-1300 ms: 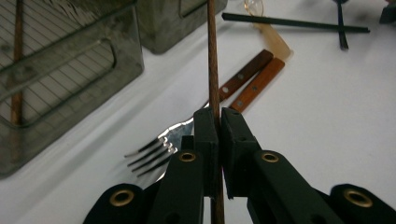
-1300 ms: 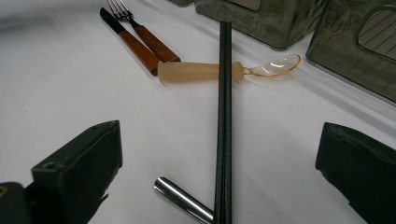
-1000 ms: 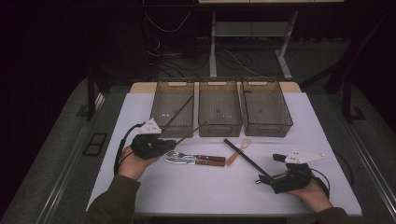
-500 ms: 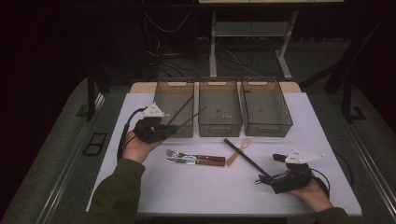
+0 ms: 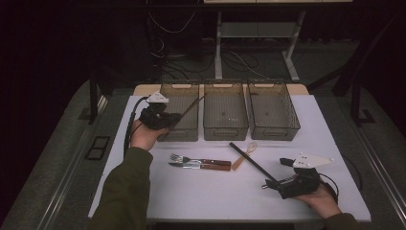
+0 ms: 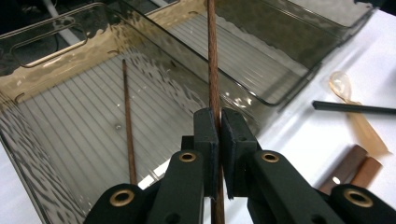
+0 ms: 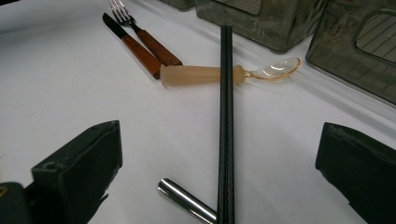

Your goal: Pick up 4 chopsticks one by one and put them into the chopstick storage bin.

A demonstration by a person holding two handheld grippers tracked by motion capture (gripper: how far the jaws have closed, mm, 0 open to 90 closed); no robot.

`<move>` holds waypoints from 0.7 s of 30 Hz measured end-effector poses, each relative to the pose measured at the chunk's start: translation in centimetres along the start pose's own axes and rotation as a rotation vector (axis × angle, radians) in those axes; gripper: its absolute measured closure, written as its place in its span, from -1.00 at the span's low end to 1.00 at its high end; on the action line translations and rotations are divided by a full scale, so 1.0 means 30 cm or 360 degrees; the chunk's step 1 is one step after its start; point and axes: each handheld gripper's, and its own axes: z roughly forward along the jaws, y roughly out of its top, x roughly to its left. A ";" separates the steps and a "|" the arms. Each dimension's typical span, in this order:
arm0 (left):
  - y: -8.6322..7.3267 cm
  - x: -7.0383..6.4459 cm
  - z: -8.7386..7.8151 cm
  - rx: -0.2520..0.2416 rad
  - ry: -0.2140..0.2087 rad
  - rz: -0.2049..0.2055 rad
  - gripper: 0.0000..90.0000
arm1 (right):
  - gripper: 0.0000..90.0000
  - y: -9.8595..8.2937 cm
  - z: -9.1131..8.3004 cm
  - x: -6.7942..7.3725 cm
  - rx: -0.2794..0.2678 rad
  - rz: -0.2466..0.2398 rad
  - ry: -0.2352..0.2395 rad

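Dark workshop surroundings frame a white bench (image 5: 201, 191) with three clear smoky bins in a row at its far edge. I have my left gripper (image 5: 173, 118) raised over the left bin (image 5: 182, 132), its jaws pinched tight on a brown chopstick (image 6: 213, 70) that angles up and forward across the bin. I hold it there, I judge, so that it can drop beside its mate: a second brown chopstick (image 6: 129, 126) already lies on the ribbed floor of that same bin. The middle bin (image 5: 225, 125) and right bin (image 5: 274, 128) look empty, perhaps kept for other kinds of cutlery.

Nearer me on the bench lie a fork (image 5: 198, 160) and knife (image 5: 200, 166) with wooden handles, side by side, a translucent amber spoon (image 7: 224, 73), and a black chopstick (image 7: 226, 121) resting across the spoon's handle. My right gripper (image 5: 275, 180) rests on the bench at the near end of that black chopstick, jaws spread wide to either side of it, seemingly lined up to grasp it.
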 end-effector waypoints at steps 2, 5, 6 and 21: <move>0.010 0.012 0.011 0.0011 0.0021 -0.0002 0.89 | -0.98 0.000 -0.002 0.000 -0.0003 0.0001 0.0000; 0.029 0.034 0.023 0.0002 0.0034 -0.0030 0.89 | -0.98 -0.001 -0.002 0.000 -0.0004 0.0004 0.0001; 0.035 0.040 0.027 -0.0002 0.0039 -0.0041 0.89 | -0.98 0.000 -0.002 0.000 -0.0004 0.0003 0.0001; 0.082 0.124 0.133 0.0038 0.0104 -0.0027 0.89 | -0.98 0.002 -0.008 0.007 -0.0022 -0.0003 0.0019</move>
